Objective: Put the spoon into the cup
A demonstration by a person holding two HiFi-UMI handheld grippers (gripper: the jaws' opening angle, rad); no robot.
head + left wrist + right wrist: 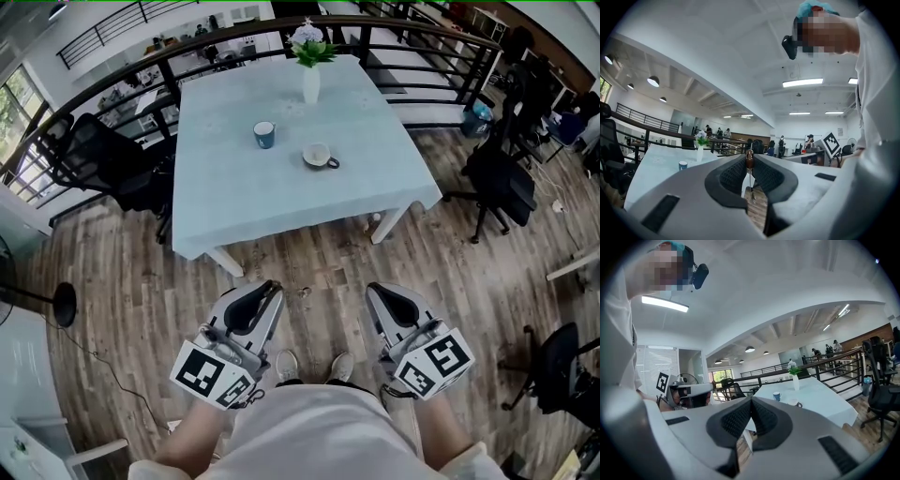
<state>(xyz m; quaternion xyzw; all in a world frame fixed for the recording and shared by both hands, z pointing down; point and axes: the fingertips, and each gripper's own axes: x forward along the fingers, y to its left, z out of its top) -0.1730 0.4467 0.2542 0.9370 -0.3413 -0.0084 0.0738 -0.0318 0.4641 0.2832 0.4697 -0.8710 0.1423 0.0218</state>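
A blue cup [264, 135] stands on the light blue table [281, 202], far ahead of both grippers; it also shows small in the left gripper view [683, 165] and the right gripper view [776, 396]. A white cup on a saucer [317, 155] sits just right of it. My left gripper [270, 285] is held over the wooden floor, short of the table, shut on a thin spoon [749, 160] whose brown end sticks up between the jaw tips. My right gripper [373, 289] hangs beside it, shut and empty [751, 400].
A white vase with flowers [310, 82] stands at the table's far side. Black office chairs [103, 159] [502, 183] flank the table, and a dark railing [187, 52] runs behind it. A fan stand [64, 305] is on the floor at left.
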